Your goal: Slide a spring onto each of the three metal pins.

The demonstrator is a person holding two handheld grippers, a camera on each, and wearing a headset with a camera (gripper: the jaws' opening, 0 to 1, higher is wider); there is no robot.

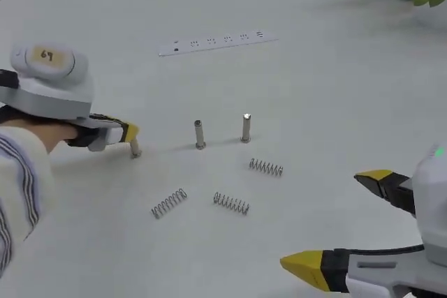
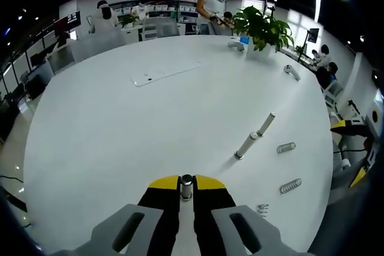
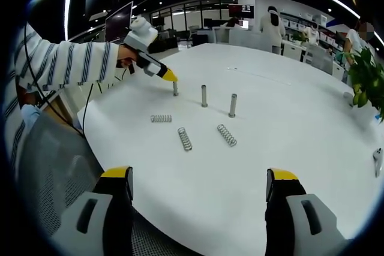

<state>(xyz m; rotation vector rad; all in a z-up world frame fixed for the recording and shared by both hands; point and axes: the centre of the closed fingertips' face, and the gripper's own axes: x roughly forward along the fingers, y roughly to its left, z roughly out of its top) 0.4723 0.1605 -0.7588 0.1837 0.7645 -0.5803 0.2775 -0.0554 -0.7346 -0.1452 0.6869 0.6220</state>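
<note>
The left gripper is well to the left of the middle pin. Its jaws are closed to a narrow gap around the head of the left pin and seem to hold it steady. This pin, the middle pin and the right pin beside it all stand upright with the long axis vertical, and all are bare, so I judge that the first step is only being prepared. The three springs lie flat on the table nearer the person than the middle pin: the left spring slanted, the centre spring and the right spring nearly crosswise. The right gripper, far right of the middle pin, is wide open and empty. Next it probably must take one spring, turn it upright and lower it over a pin top; the left jaws may be in the way.
</note>
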